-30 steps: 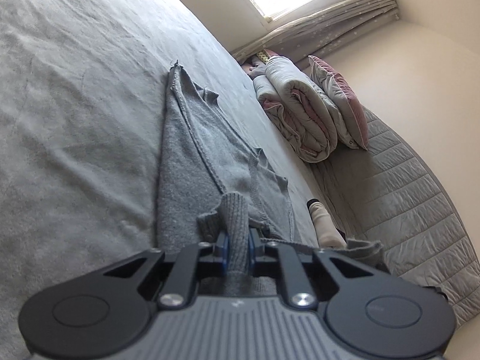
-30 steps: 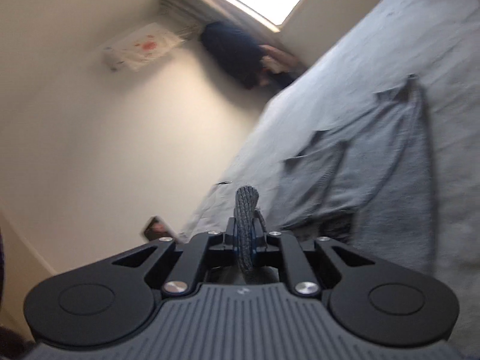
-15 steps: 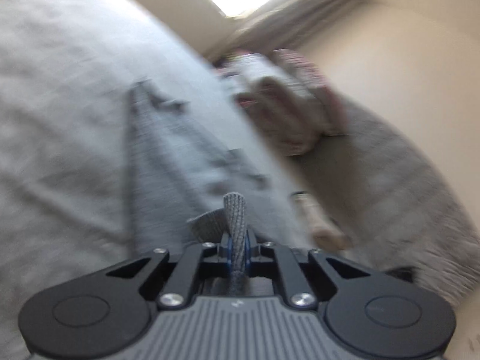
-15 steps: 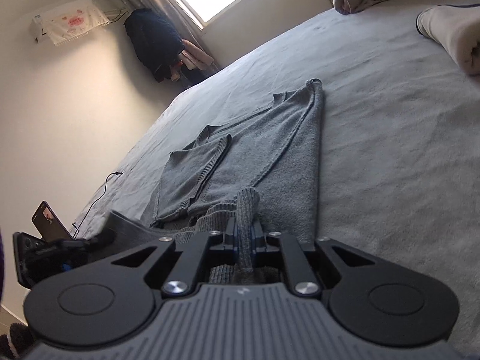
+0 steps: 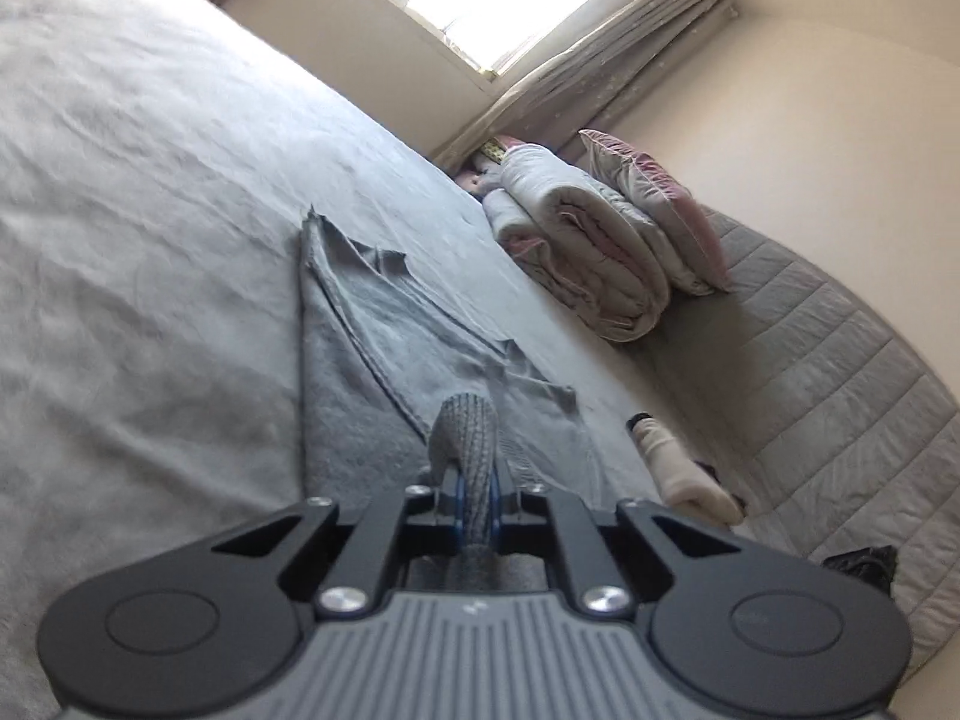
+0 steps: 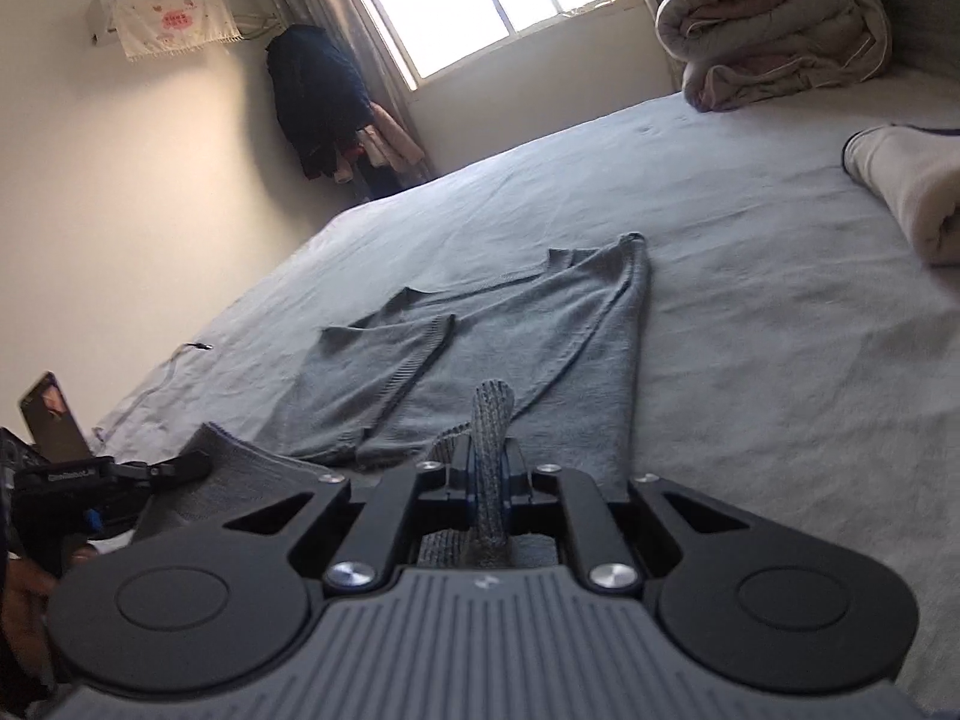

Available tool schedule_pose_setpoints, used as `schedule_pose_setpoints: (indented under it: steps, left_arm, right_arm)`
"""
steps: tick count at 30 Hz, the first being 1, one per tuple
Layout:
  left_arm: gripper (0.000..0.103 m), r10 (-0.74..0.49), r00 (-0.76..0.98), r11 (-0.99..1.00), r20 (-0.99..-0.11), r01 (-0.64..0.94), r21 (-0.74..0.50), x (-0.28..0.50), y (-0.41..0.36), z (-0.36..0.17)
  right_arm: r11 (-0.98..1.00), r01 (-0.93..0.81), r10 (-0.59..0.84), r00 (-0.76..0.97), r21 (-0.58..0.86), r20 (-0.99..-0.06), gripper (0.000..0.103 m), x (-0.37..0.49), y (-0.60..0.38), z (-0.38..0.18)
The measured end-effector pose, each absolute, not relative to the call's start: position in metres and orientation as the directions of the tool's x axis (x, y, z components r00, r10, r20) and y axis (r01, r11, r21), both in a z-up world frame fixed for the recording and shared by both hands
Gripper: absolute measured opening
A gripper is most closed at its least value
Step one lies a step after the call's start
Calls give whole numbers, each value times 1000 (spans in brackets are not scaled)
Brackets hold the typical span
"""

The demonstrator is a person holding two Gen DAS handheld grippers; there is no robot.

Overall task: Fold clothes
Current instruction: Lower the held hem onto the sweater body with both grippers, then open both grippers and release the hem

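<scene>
A grey knit sweater (image 5: 384, 360) lies spread along the grey bed sheet (image 5: 150, 240), sleeves folded in over its body. My left gripper (image 5: 477, 498) is shut on a ribbed fold of its near hem, which sticks up between the fingers. In the right wrist view the same sweater (image 6: 510, 336) stretches away from me, and my right gripper (image 6: 492, 480) is shut on another ribbed fold of the hem. The left gripper (image 6: 150, 468) shows there at the lower left, with grey knit cloth beside it.
A rolled quilt (image 5: 588, 252) and a pink pillow (image 5: 654, 192) lie at the head of the bed. A rolled white garment (image 5: 678, 474) lies right of the sweater. A phone (image 6: 51, 414) stands at the bed's left edge. Dark clothes (image 6: 318, 96) hang by the window.
Both grippers have swung and steadied, still holding the hem. The right view turned from the wall onto the bed and sweater. The hem fold in the left gripper now stands narrower and upright.
</scene>
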State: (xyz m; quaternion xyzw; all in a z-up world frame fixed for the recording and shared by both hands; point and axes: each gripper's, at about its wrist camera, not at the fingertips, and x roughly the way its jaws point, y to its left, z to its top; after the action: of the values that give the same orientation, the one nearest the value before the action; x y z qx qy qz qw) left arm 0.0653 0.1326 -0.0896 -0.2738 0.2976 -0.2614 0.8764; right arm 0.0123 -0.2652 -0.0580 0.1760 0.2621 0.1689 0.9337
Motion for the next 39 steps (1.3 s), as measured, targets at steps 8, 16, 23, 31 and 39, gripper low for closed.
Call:
schedule_pose_setpoints:
  steps: [8, 16, 23, 31, 39]
  left_arm:
    - [25, -520, 730, 809, -443, 255, -529, 57, 128, -77]
    - [26, -552, 708, 822, -441, 374, -428, 45, 102, -74]
    - [16, -506, 704, 852, -498, 318, -416, 37, 120, -73]
    - [19, -618, 660, 772, -427, 408, -488, 2, 131, -48]
    - [13, -587, 616, 803, -525, 362, -473, -29, 147, -78]
  right_arm:
    - [904, -189, 357, 829, 384, -431, 29, 6, -267, -55]
    - [932, -252, 347, 830, 261, -437, 29, 1, -240, -48]
    - [946, -180, 296, 822, 270, -486, 30, -1, -258, -57]
    - [890, -288, 435, 772, 354, -465, 30, -41, -246, -38]
    - [932, -270, 361, 756, 241, -546, 17, -80, -261, -59]
